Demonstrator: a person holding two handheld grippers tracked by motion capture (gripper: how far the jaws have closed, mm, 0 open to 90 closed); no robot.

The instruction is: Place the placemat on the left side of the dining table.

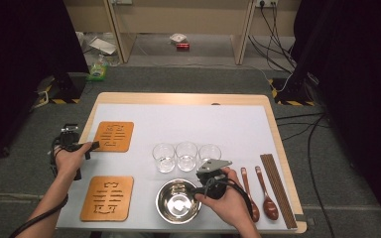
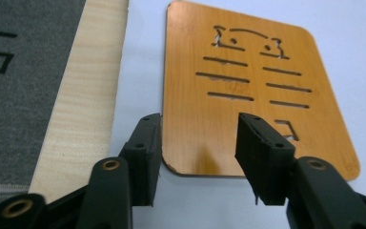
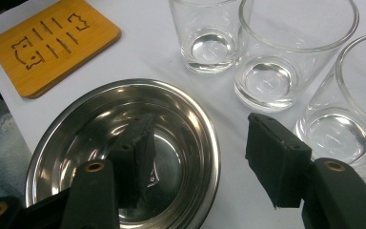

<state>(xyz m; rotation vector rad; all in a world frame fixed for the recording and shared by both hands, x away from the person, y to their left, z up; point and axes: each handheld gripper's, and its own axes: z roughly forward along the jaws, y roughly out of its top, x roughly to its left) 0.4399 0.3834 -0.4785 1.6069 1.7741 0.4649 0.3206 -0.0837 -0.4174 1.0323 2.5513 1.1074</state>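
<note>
Now we keep our open right gripper (image 3: 198, 143) astride the steel bowl (image 3: 76, 119) rim's right side, closing squarely; left gripper (image 2: 198, 148) open

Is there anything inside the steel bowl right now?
The steel bowl holds no loose item that I can see. The right gripper straddles its rim, one jaw dipping inside, the other outside. That jaw covers a patch of the bottom, which I can't check.

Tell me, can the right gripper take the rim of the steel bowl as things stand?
Probably yes: the right gripper stands open astride the steel bowl rim, one jaw inside, one outside, nothing between.
</note>
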